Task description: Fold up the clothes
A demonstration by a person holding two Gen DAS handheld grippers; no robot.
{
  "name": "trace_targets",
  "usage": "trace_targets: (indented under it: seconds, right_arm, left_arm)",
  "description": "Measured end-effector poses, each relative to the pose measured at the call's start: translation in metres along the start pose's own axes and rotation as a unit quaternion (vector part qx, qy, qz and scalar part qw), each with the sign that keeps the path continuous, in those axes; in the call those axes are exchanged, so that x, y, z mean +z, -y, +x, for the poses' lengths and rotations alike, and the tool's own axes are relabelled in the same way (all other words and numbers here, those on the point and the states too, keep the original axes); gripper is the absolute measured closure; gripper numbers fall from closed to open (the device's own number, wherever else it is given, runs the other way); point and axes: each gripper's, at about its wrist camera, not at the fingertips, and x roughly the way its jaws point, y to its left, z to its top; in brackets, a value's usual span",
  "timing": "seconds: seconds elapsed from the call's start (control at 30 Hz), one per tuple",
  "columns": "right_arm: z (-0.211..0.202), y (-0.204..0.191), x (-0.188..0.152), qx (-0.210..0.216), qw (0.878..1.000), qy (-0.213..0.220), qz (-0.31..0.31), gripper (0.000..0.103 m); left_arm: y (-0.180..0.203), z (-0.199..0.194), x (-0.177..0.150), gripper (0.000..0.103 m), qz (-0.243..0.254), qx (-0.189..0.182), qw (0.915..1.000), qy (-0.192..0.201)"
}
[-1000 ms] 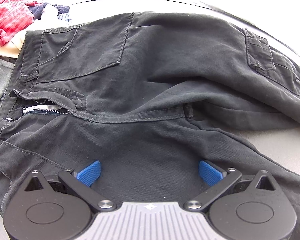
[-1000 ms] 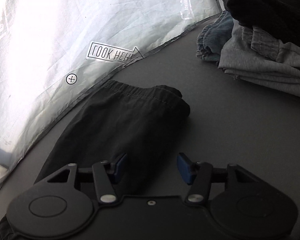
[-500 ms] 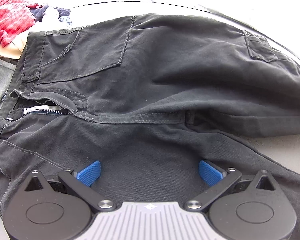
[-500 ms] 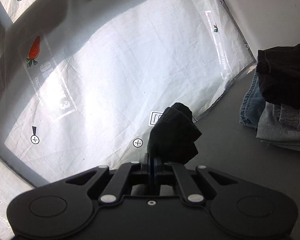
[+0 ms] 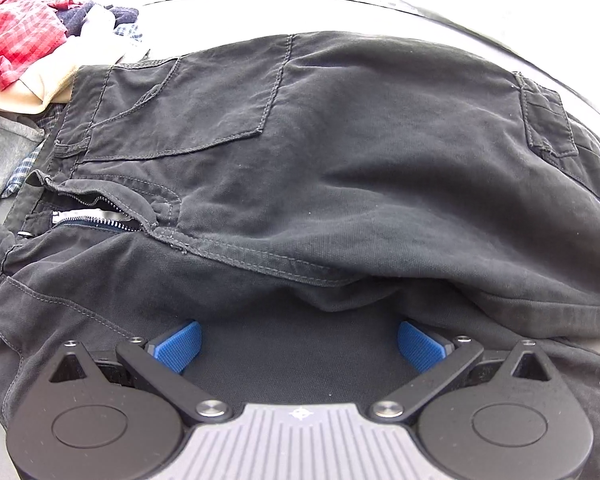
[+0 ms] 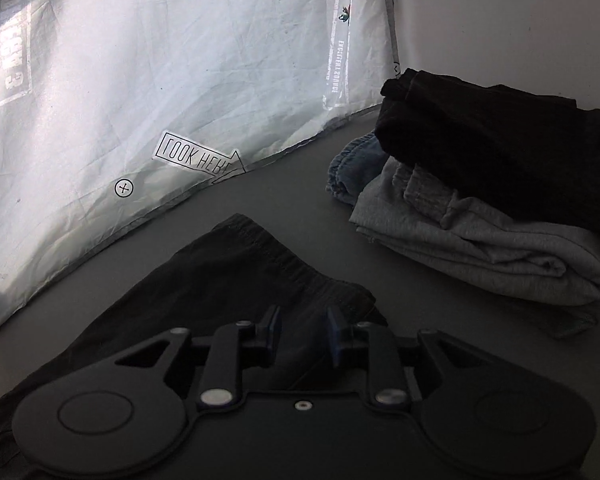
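L gripper jaws wide apart, over black trousers, one leg folded over just ahead. R gripper jaws apart w/ small gap, above trouser hem; folded stack ahead-right.

both wrist views look forward, low over the same trousers.

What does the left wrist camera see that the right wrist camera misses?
Only the left wrist view shows the trousers' waist with the open zipper, pockets, and a red checked shirt in a loose heap. Only the right wrist view shows a folded stack and a white sheet printed with an arrow. Both show dark trousers beneath an open gripper: left gripper, right gripper.
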Motion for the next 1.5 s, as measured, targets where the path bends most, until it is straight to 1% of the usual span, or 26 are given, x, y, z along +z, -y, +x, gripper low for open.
trace_targets:
  seconds: [0.03, 0.1, 0.17, 0.23, 0.3, 0.37, 0.4, 0.43, 0.47, 0.5, 0.6, 0.7, 0.73, 0.8, 0.83, 0.87, 0.97, 1.13, 1.2, 1.23, 1.3, 1.33, 1.4, 1.43, 1.47, 1.5]
  right_arm:
    - [0.000, -0.002, 0.001, 0.003, 1.000, 0.008, -0.016, 0.064]
    - [-0.001, -0.007, 0.003, 0.010, 0.999, 0.023, -0.049, 0.061]
    - [0.004, -0.013, 0.006, 0.025, 0.997, 0.027, -0.071, 0.055]
    - [0.014, -0.025, 0.011, 0.039, 0.994, 0.024, -0.098, 0.053]
    - [0.028, -0.041, 0.017, 0.052, 0.990, 0.018, -0.132, 0.052]
    - [0.049, -0.055, 0.023, 0.063, 0.985, 0.012, -0.157, 0.049]
    - [0.060, -0.061, 0.027, 0.068, 0.983, 0.008, -0.168, 0.048]
    - [0.074, -0.060, 0.032, 0.075, 0.983, 0.003, -0.168, 0.041]
    - [0.087, -0.058, 0.038, 0.082, 0.983, -0.002, -0.167, 0.034]
    - [0.101, -0.054, 0.044, 0.085, 0.982, -0.007, -0.165, 0.032]
    - [0.137, -0.049, 0.056, 0.077, 0.984, -0.024, -0.160, 0.032]
    - [0.156, -0.048, 0.062, 0.090, 0.983, -0.039, -0.156, 0.032]
    - [0.160, -0.050, 0.061, 0.093, 0.982, -0.050, -0.160, 0.034]
    - [0.166, -0.055, 0.059, 0.089, 0.979, -0.063, -0.174, 0.049]
    - [0.166, -0.058, 0.060, 0.088, 0.978, -0.060, -0.182, 0.067]
    - [0.165, -0.061, 0.060, 0.087, 0.976, -0.057, -0.190, 0.079]
    - [0.161, -0.070, 0.069, 0.099, 0.973, -0.034, -0.208, 0.089]
    - [0.148, -0.100, 0.101, 0.102, 0.970, 0.048, -0.216, 0.091]
    - [0.156, -0.121, 0.111, 0.082, 0.970, 0.067, -0.220, 0.086]
    - [0.163, -0.130, 0.109, 0.062, 0.969, 0.062, -0.231, 0.077]
    - [0.177, -0.147, 0.105, 0.024, 0.967, 0.051, -0.250, 0.072]
    - [0.179, -0.149, 0.103, 0.020, 0.967, 0.046, -0.250, 0.070]
    - [0.167, -0.143, 0.096, 0.030, 0.974, 0.054, -0.220, 0.059]
    - [0.156, -0.136, 0.088, 0.023, 0.975, 0.059, -0.214, 0.044]
    - [0.145, -0.129, 0.080, 0.017, 0.976, 0.065, -0.208, 0.037]
    - [0.134, -0.122, 0.072, 0.009, 0.977, 0.069, -0.203, 0.036]
  left_arm:
    - [-0.003, 0.001, 0.006, 0.000, -0.004, -0.001, 1.0000, -0.004]
    - [-0.006, -0.008, 0.013, 0.000, -0.002, -0.018, 0.9998, 0.013]
    - [-0.008, -0.027, 0.021, 0.000, 0.009, -0.050, 0.9978, 0.044]
    - [0.020, -0.064, 0.006, 0.000, 0.017, -0.068, 0.9942, 0.082]
    - [0.035, -0.080, 0.013, 0.000, 0.026, -0.070, 0.9912, 0.109]
    - [0.103, -0.130, -0.018, 0.000, 0.046, -0.069, 0.9881, 0.130]
    - [0.119, -0.132, -0.015, 0.000, 0.056, -0.067, 0.9876, 0.130]
    - [0.151, -0.142, -0.025, 0.000, 0.074, -0.060, 0.9872, 0.128]
    - [0.161, -0.137, -0.022, 0.000, 0.086, -0.059, 0.9867, 0.125]
    - [0.170, -0.131, -0.017, 0.000, 0.098, -0.058, 0.9861, 0.121]
    - [0.197, -0.120, -0.009, 0.000, 0.134, -0.051, 0.9831, 0.113]
    - [0.222, -0.121, -0.013, 0.000, 0.164, -0.039, 0.9796, 0.110]
    - [0.228, -0.118, -0.014, 0.000, 0.169, -0.034, 0.9791, 0.108]
    - [0.232, -0.113, -0.015, 0.000, 0.161, -0.025, 0.9812, 0.104]
    - [0.231, -0.110, -0.014, 0.000, 0.155, -0.021, 0.9823, 0.103]
    - [0.229, -0.107, -0.013, 0.000, 0.146, -0.021, 0.9834, 0.106]
    - [0.224, -0.100, -0.010, 0.000, 0.122, -0.020, 0.9860, 0.112]
    - [0.218, -0.095, -0.003, 0.000, 0.094, 0.003, 0.9868, 0.132]
    - [0.218, -0.096, -0.002, 0.000, 0.086, 0.011, 0.9867, 0.137]
    - [0.217, -0.094, -0.002, 0.000, 0.083, 0.012, 0.9870, 0.137]
    - [0.217, -0.092, -0.003, 0.000, 0.079, 0.014, 0.9876, 0.135]
    - [0.217, -0.091, -0.003, 0.000, 0.077, 0.015, 0.9878, 0.134]
    - [0.217, -0.089, -0.004, 0.000, 0.073, 0.018, 0.9883, 0.132]
    - [0.216, -0.088, -0.004, 0.000, 0.071, 0.019, 0.9886, 0.131]
    - [0.215, -0.086, -0.008, 0.000, 0.059, 0.018, 0.9911, 0.118]
    - [0.212, -0.082, -0.010, 0.000, 0.048, 0.017, 0.9925, 0.112]
